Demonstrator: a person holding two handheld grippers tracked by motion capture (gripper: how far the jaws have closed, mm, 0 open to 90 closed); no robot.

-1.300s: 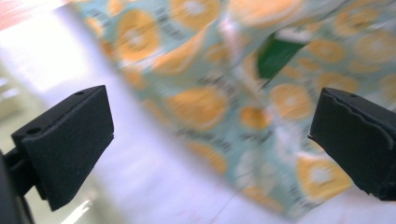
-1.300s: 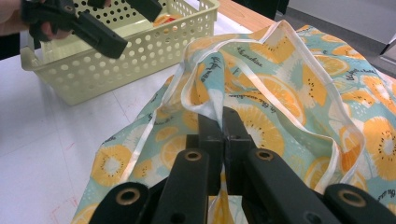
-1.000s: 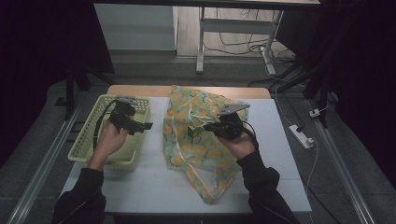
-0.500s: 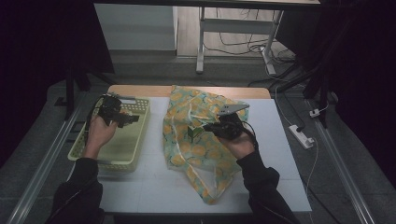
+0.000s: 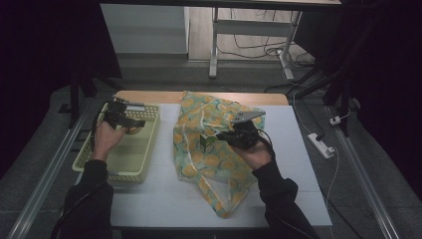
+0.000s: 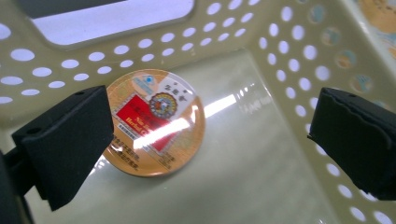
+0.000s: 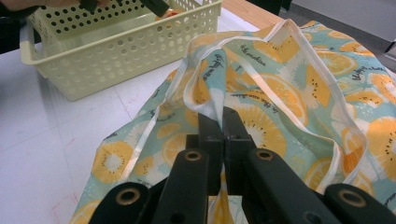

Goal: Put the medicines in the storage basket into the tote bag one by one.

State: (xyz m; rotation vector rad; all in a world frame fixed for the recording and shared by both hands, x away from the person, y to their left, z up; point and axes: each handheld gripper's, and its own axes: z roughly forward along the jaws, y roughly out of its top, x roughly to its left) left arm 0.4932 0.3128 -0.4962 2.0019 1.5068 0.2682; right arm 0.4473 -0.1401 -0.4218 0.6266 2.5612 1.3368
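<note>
left gripper view: jaws released astride round tin (image 6: 154,122) in basket (image 6: 261,42); right jaws clenched on bag (image 7: 280,93).

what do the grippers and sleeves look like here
Both grippers, left gripper and right gripper, are black with blocky matte jaws. The right one carries a grey three-cornered plate and round pivot holes on its linkage. Black cables trail from each. The person wears dark long sleeves.

White table (image 5: 149,199), yellow basket (image 5: 144,149), fruit-print bag (image 5: 209,159)
</note>
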